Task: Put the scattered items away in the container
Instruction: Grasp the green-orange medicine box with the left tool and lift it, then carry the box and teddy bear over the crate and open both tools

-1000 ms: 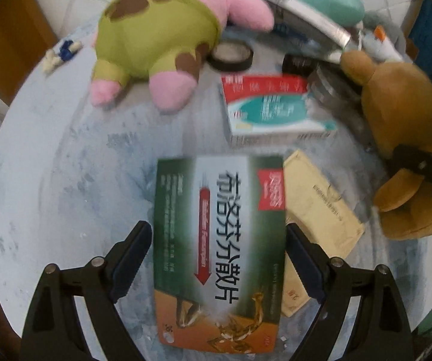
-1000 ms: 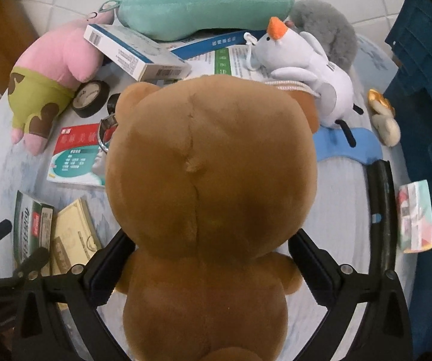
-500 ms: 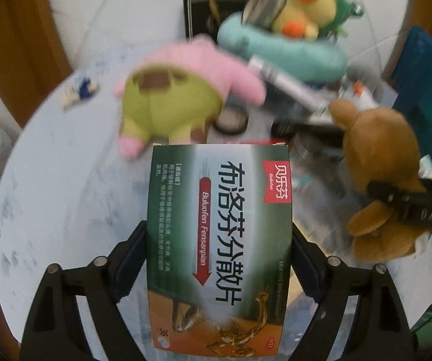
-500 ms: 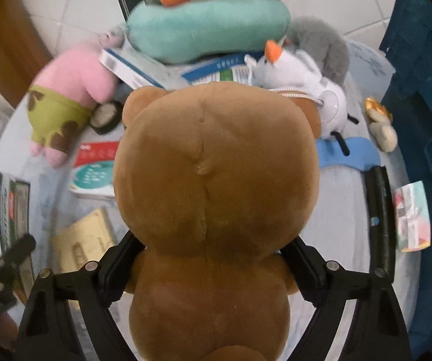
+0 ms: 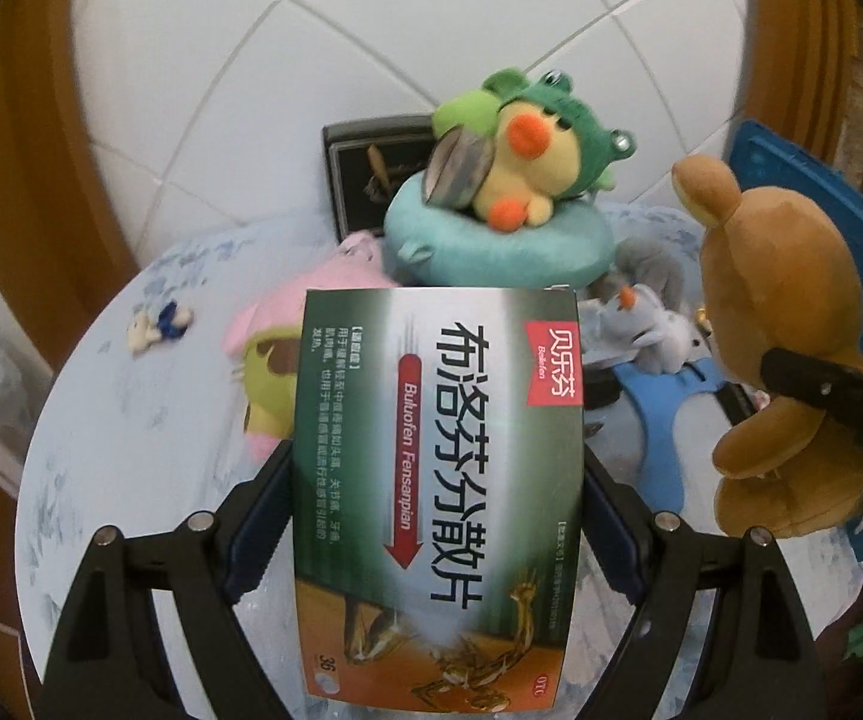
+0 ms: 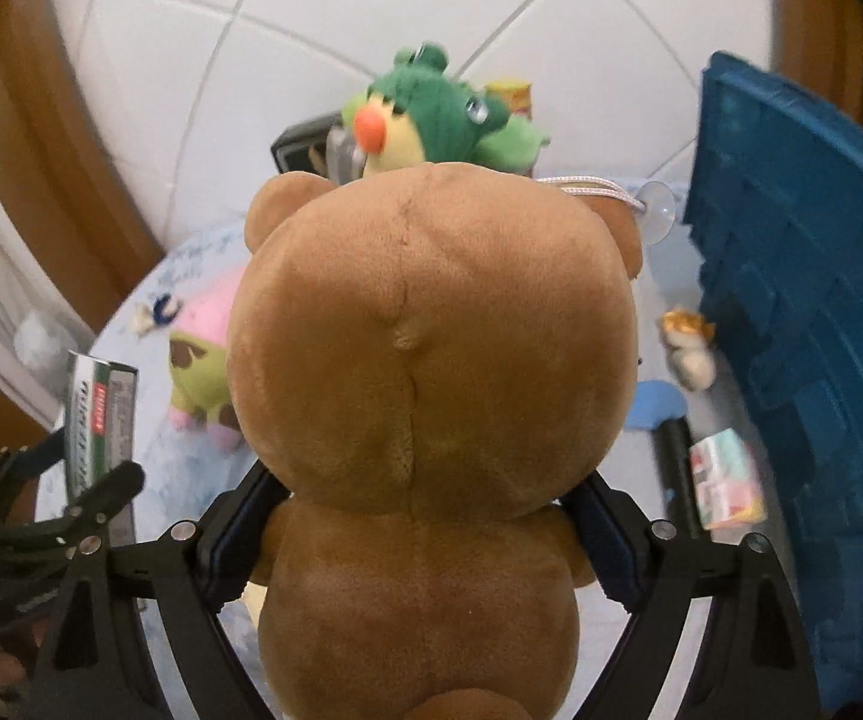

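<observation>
My left gripper (image 5: 437, 480) is shut on a green and orange medicine box (image 5: 437, 480) and holds it upright above the round table (image 5: 131, 420). The box also shows in the right wrist view (image 6: 98, 414) at the left. My right gripper (image 6: 425, 516) is shut on a brown teddy bear (image 6: 431, 372), lifted off the table; the bear also shows in the left wrist view (image 5: 791, 324) at the right. A blue container (image 6: 803, 312) stands at the right edge of the table.
On the table lie a pink and green plush (image 5: 263, 360), a teal cushion (image 5: 491, 240) with a yellow duck in a frog hood (image 5: 527, 150), a white bird plush (image 5: 647, 330), a small pastel box (image 6: 725, 480) and a black frame (image 5: 365, 168).
Both grippers have risen and tilted up with their loads. The views now take in the tiled wall behind the table, and the table items sit lower and farther away.
</observation>
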`<state>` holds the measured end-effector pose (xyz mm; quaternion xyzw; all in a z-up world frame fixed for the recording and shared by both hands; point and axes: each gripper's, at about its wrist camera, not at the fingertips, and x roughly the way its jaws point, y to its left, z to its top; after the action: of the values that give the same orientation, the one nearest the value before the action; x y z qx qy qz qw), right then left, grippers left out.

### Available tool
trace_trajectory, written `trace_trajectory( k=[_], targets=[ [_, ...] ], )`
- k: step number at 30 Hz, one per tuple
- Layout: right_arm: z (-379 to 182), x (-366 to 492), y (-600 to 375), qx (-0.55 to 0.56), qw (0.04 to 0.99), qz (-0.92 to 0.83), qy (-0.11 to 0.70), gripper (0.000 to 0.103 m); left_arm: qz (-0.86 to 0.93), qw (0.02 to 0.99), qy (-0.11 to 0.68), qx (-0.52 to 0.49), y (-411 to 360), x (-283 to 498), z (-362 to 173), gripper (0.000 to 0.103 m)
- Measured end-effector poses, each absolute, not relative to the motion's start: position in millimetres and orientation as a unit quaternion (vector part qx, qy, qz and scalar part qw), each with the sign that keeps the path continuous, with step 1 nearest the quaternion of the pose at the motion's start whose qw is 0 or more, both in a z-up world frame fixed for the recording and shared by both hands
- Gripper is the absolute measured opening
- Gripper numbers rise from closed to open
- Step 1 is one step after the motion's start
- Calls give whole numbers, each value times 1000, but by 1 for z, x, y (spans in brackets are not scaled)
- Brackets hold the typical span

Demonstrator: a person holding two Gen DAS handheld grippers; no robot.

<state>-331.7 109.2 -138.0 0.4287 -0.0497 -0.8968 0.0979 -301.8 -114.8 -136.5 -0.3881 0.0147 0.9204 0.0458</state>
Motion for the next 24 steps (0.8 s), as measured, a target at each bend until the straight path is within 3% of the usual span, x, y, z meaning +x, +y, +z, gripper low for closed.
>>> trace_trajectory(
  k=[12, 24],
  targets=[
    [-36, -280, 215, 312, 44, -942, -116, 90, 939, 150, 36, -309, -11, -311, -54, 87],
    [94, -208, 393, 206, -106, -968, -100, 90, 925, 282, 69, -246, 208, -325, 59, 87]
  ],
)
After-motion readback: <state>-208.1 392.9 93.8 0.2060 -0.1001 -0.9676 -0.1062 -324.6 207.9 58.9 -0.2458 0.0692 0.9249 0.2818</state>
